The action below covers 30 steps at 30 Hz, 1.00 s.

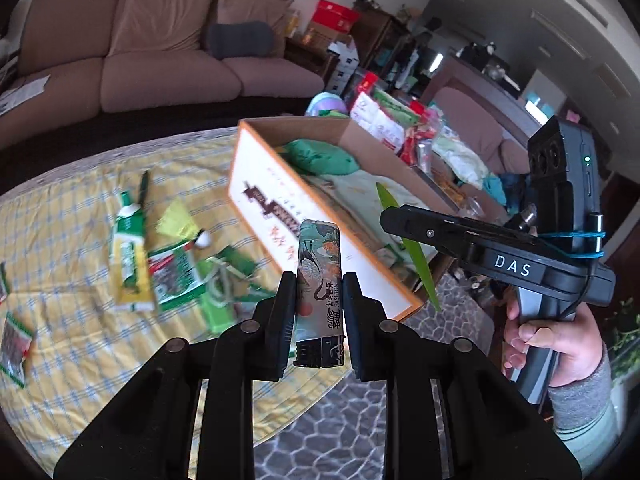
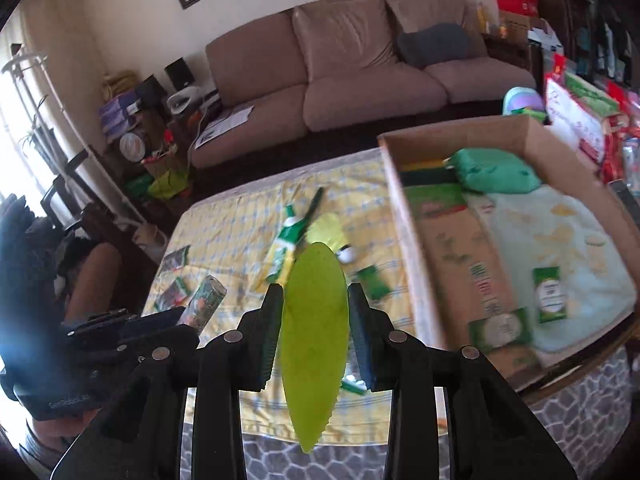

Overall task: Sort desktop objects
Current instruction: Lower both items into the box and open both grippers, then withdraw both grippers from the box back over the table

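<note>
Between the pads of the left gripper (image 1: 319, 320) a slim printed lighter (image 1: 319, 280) is pinched, its long axis along the fingers and its rounded end pointing away from the camera. Only the left wrist view shows the person's right hand (image 1: 548, 344) around a handle, and from the side the green leaf-shaped knife (image 1: 404, 240) looks thin and slants downward. The right wrist view shows instead its broad flat face: the right gripper (image 2: 316, 332) holds this knife between its fingers, long axis along them, the serrated tip toward the camera and the rounded end away; the pads seem to press its edges. That view also shows the lighter from the side, at the left.

Beyond both tools lies a table with a yellow checked cloth (image 1: 80, 340). Near its middle are a green and yellow tube (image 1: 130, 256), a dark green pen (image 2: 314, 204) and small green packets (image 1: 176, 276). At the right edge stands an open cardboard box (image 2: 404, 216) with a green pouch (image 2: 492, 172) in its far corner and sachets (image 2: 550, 294) nearer. Behind the table is a brown sofa (image 2: 360, 72).
</note>
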Tool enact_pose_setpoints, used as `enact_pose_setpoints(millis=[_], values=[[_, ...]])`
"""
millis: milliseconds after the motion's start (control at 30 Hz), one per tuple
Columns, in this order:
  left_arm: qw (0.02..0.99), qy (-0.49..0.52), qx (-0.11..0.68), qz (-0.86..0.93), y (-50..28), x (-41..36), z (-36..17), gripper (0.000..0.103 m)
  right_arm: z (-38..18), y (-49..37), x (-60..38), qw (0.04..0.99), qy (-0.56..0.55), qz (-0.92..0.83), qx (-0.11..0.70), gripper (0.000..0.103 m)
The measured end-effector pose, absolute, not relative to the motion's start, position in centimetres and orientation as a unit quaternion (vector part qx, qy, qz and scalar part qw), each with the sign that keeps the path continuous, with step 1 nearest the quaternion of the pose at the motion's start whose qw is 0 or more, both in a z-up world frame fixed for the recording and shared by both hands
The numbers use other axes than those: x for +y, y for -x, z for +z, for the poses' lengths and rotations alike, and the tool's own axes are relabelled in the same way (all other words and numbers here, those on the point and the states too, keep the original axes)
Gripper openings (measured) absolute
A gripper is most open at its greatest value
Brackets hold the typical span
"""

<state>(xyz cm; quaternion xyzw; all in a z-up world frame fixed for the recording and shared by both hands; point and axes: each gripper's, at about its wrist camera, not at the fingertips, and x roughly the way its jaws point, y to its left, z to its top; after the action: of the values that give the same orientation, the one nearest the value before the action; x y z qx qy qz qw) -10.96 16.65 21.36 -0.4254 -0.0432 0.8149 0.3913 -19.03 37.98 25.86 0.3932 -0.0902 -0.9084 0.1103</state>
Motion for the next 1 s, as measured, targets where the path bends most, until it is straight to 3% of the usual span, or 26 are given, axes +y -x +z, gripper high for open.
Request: enact_pose_setpoints(millis=[300, 567, 667, 700, 733, 767, 867, 933, 1000], values=[[0.427, 0.459, 0.023, 0.779, 13.3, 35.9, 20.5, 0.021, 24.3, 20.8, 55.8, -0.025, -0.396, -0.906, -0.146, 0.033], [0.412, 0.502, 0.053, 0.759, 14.6, 45.2, 17.1, 0.022, 21.0, 23.0, 60.7, -0.052, -0.418, -0.896, -0.142, 0.035], [0.39, 0.505, 0.038, 0.769, 15.1, 44.8, 16.9, 0.043, 20.5, 22.7, 62.3, -0.041, -0.407, -0.897, -0.17, 0.035], [0.392, 0.503, 0.031, 0.77, 15.2, 44.3, 17.0, 0.054, 20.5, 22.5, 62.7, -0.041, -0.4, -0.898, -0.177, 0.045], [0.396, 0.499, 0.026, 0.771, 15.1, 43.7, 17.3, 0.059, 20.7, 22.2, 62.8, -0.032, -0.393, -0.901, -0.182, 0.053], [0.394, 0.492, 0.023, 0.776, 15.1, 43.0, 17.7, 0.062, 20.9, 21.9, 62.8, -0.031, -0.387, -0.904, -0.179, 0.056], [0.396, 0.475, 0.005, 0.786, 14.7, 40.0, 19.4, 0.066, 21.9, 20.8, 62.2, -0.027, -0.379, -0.91, -0.168, 0.056], [0.396, 0.46, -0.01, 0.795, 14.3, 37.3, 20.8, 0.078, 22.6, 19.9, 61.5, -0.016, -0.373, -0.912, -0.168, 0.056], [0.394, 0.444, -0.021, 0.804, 13.7, 34.2, 22.0, 0.099, 23.4, 19.0, 60.4, 0.0, -0.368, -0.915, -0.167, 0.057]])
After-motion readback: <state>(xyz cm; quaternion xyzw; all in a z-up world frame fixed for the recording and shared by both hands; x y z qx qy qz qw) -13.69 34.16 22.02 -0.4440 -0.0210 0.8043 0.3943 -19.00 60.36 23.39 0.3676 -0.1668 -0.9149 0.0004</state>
